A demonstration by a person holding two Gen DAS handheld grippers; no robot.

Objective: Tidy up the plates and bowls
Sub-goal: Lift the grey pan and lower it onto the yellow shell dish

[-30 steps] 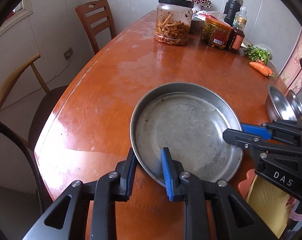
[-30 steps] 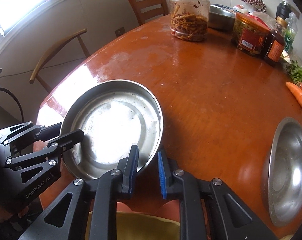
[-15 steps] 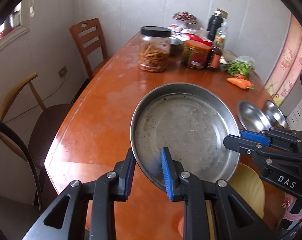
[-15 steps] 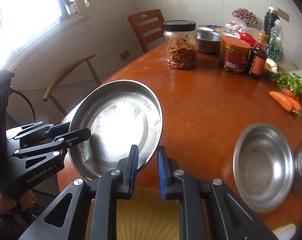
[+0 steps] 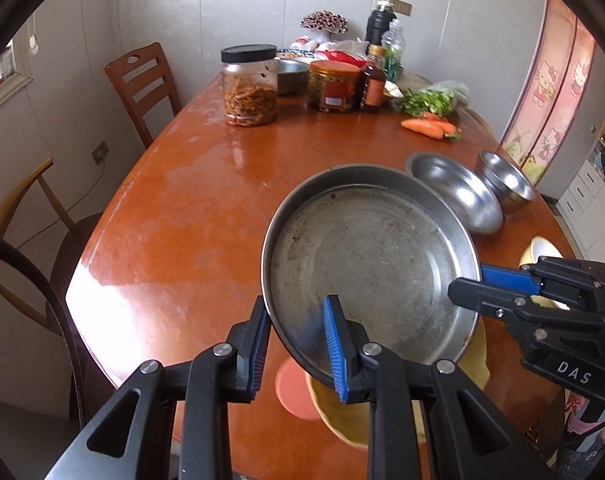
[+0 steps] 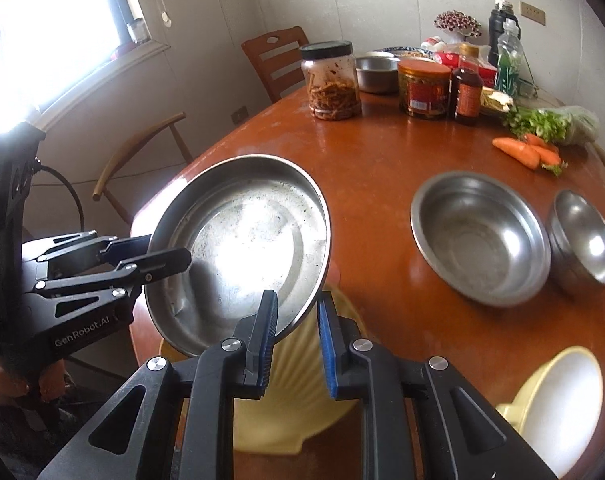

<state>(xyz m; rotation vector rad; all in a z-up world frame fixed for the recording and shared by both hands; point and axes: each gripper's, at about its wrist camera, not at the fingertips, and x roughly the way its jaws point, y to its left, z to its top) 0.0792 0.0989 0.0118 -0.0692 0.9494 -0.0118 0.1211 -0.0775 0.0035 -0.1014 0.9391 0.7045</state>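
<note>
Wood table [image 5: 190, 216]; 1 steel plate [image 5: 366, 256] clamped by L gripper [image 5: 298, 344] & R gripper [image 6: 296, 344], R loosening; 2 steel bowls [image 6: 478, 236].

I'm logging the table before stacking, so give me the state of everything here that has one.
Large round steel plate: lifted off the table, tilted, empty, specked with residue.
Left tool: shut on the plate's rim.
Right tool: jaws opening, plate's rim between them.
Wide steel bowl: upright, empty.
Small steel bowl: upright, empty.
Clear jar with black lid: closed, partly full.
Yellow scalloped plate: on the table, below the steel plate.
</note>
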